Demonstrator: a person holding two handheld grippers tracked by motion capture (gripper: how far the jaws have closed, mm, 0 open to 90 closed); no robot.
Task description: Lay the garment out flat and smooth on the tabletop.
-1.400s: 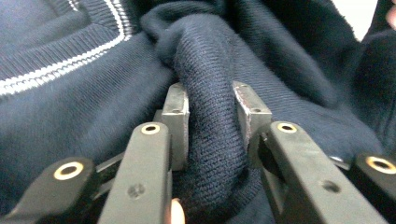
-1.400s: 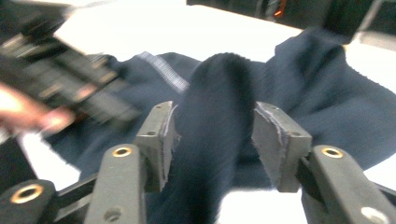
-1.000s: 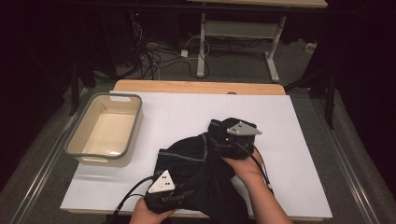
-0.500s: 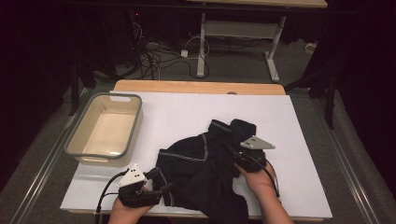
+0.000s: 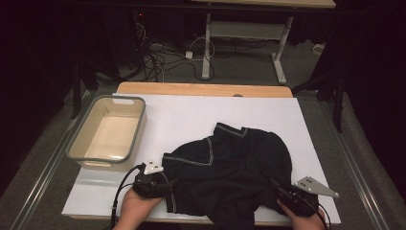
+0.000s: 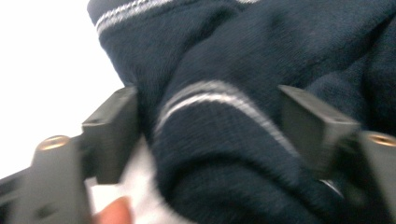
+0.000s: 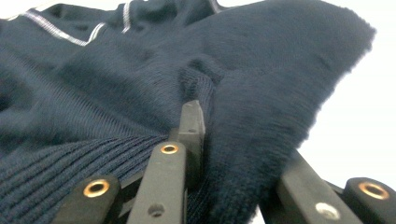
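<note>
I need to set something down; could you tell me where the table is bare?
Bare: the white board between the bin and the sweater, and its far right corner. Crowded: the near edge, with the sweater, left gripper and right gripper.

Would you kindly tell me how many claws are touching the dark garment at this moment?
2. The left claw is at the dark garment's near-left edge, jaws open around a fold; the right claw is at its near-right edge, fabric between its jaws.
</note>
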